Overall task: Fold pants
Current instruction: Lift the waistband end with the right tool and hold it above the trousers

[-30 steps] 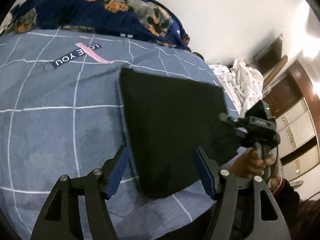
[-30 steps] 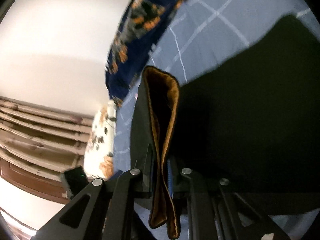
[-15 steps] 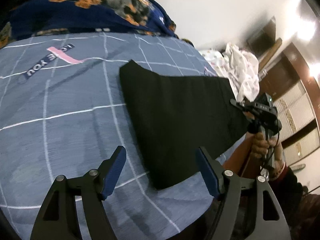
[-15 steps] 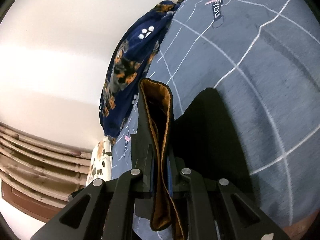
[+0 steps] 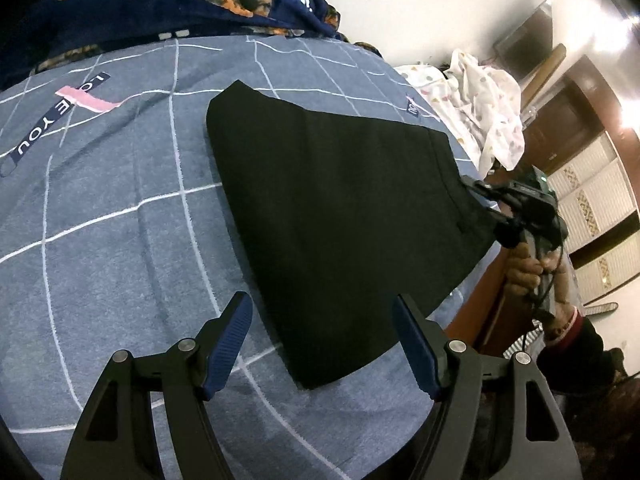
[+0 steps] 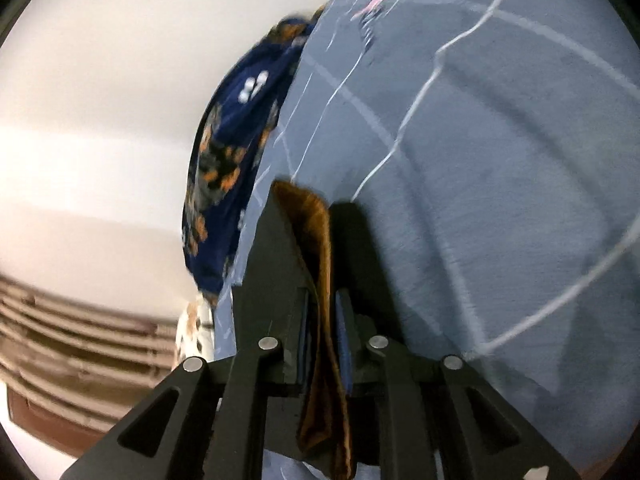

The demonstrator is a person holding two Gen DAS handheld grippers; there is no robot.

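Note:
Black pants [image 5: 340, 208] lie folded flat on the blue-grey checked bedspread [image 5: 120, 240]. My left gripper [image 5: 320, 304] hovers open over their near corner, its blue pads touching nothing. At the pants' right edge, over the side of the bed, my right gripper [image 5: 480, 194] is held by a hand [image 5: 528, 268]. In the right wrist view a fold of the pants [image 6: 312, 232] with brown lining stands between the pads of that gripper [image 6: 322, 316]. Its jaws are opening, and the cloth still hangs between them.
A navy blanket with an orange pattern [image 5: 168, 4] is heaped at the far end of the bed. White spotted cloth [image 5: 488, 104] is piled past the right side. Wooden cabinets [image 5: 592, 184] and a white wall stand beyond. The bed's wooden edge [image 5: 476, 312] runs below the right hand.
The pants have been drawn out flat towards the bed's right side by the right gripper. In the right wrist view the black cloth no longer fills the right, and the pads have parted slightly.

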